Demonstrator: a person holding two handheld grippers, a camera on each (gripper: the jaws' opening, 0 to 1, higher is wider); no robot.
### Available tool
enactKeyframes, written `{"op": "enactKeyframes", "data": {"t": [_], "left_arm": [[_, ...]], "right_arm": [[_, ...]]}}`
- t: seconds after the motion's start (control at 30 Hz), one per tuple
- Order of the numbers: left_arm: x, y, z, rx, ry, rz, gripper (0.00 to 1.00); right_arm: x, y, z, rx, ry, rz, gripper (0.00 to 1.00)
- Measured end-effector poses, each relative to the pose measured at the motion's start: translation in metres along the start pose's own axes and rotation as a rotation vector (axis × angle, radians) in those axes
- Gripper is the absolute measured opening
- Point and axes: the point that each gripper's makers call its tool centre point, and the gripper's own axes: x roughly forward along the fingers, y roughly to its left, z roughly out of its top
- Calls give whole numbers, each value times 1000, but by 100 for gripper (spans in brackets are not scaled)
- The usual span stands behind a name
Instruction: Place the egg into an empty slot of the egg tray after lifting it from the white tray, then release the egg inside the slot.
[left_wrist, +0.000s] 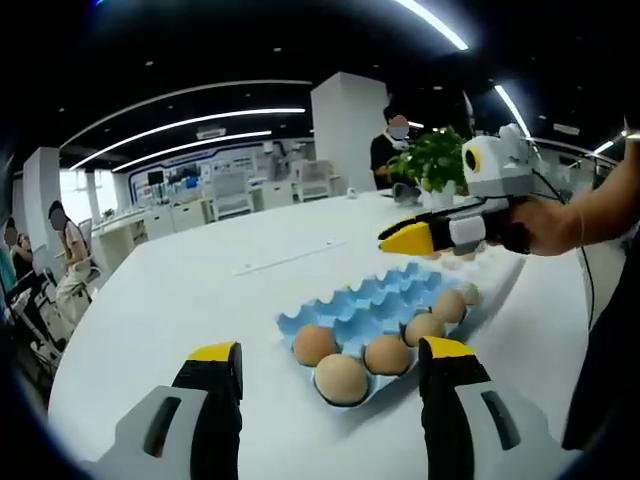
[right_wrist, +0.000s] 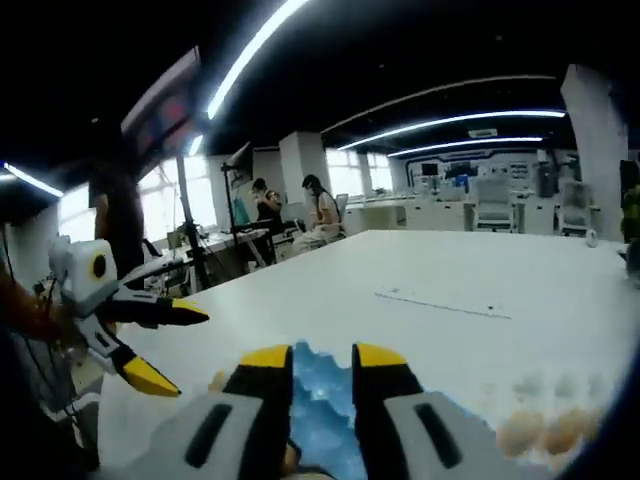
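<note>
Landmark: one light-blue moulded egg tray (left_wrist: 375, 305) lying flat on the large white round table (left_wrist: 190, 290).

Left gripper view: the left gripper (left_wrist: 328, 375), grey body with yellow-tipped black jaws, hovers just short of the egg tray's near end. Its two jaws stand wide apart, released, with nothing between them. Six brown eggs (left_wrist: 341, 378) can be counted in the near part of the egg tray: three along the nearest edge, three more running back along the right side, the last one partly hidden. The slots farther back in the egg tray are bare blue. Beyond the far end of the egg tray, a few more brownish eggs (left_wrist: 465, 254) lie under the other tool; their number is unclear and what they rest on is hidden.

The right gripper (left_wrist: 407, 238) comes in from the right, held in a person's hand (left_wrist: 545, 225), above the far end of the egg tray. From this side the gap between its jaws cannot be told.

Right gripper view: the right gripper (right_wrist: 321, 368) points down at the egg tray (right_wrist: 320, 415), its two jaws close together with only a narrow strip of blue between them. No egg shows in its grip; whether the jaws are fully clenched cannot be told. A blurred cluster of eggs (right_wrist: 545, 432) lies to the right of the egg tray, count uncertain. The left gripper (right_wrist: 175, 345) appears left of the egg tray, its two jaws splayed.

Background: one green potted plant (left_wrist: 432, 160) past the egg tray; at least four people in the room.
</note>
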Motion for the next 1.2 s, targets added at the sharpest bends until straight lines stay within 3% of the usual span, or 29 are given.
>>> {"op": "enactKeyframes", "data": {"t": [0.2, 0.43, 0.6, 0.83, 1.0, 1.03, 1.2], "left_arm": [[-1, -2, 1, -7, -8, 2, 73], [-3, -6, 2, -2, -6, 0, 72], [-4, -8, 3, 2, -6, 1, 73], [-6, -8, 4, 5, -3, 7, 72], [-7, -5, 2, 3, -2, 14, 72], [-6, -4, 2, 5, -1, 15, 72], [-5, -3, 3, 10, -2, 17, 72]], "right_arm": [[-55, -65, -16, 24, 7, -222, 23], [-104, -112, -43, 9, 59, -425, 23], [-107, -120, -60, 15, 99, -436, 23], [-94, -121, -74, -13, 138, -408, 24], [-88, -117, -79, -230, 196, -372, 26], [-88, -118, -81, -189, 187, -377, 26], [-85, -120, -80, -204, 234, -353, 26]]}}
